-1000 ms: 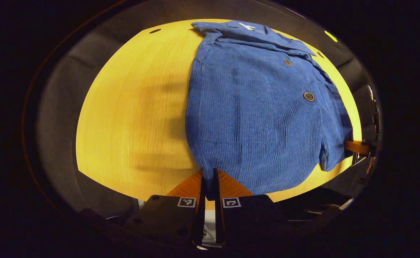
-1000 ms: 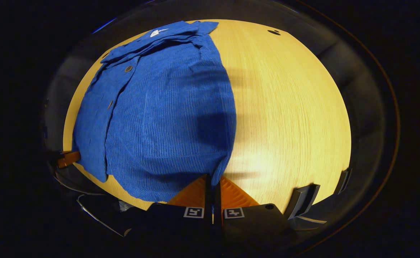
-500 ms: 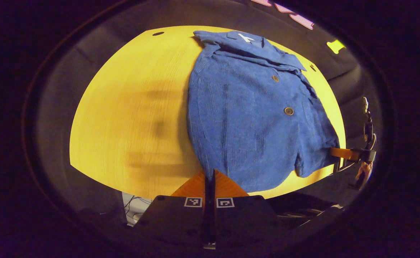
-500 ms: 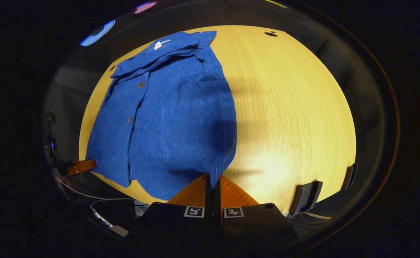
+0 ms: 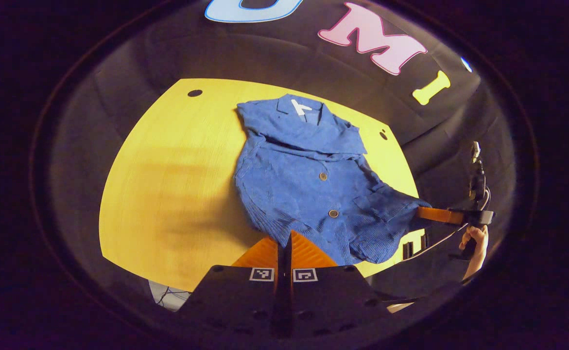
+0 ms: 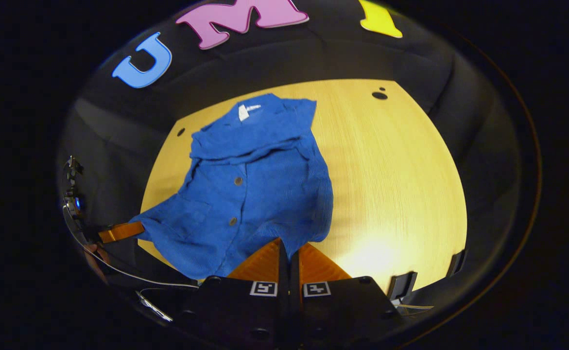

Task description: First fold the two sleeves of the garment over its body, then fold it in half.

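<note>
In the left gripper view the blue garment (image 5: 308, 180) lies mid-frame on the yellow bench (image 5: 167, 184), its lower hem lifted. The left claw (image 5: 284, 243) pinches the near hem corner at bottom centre. In the right gripper view the right claw (image 6: 289, 248) clamps the other hem corner.

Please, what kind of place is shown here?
Probably a recording booth, not a home: a bare wooden table backed by black cloth, one blue shirt on it, its hem pinched by two handheld grippers.
</note>
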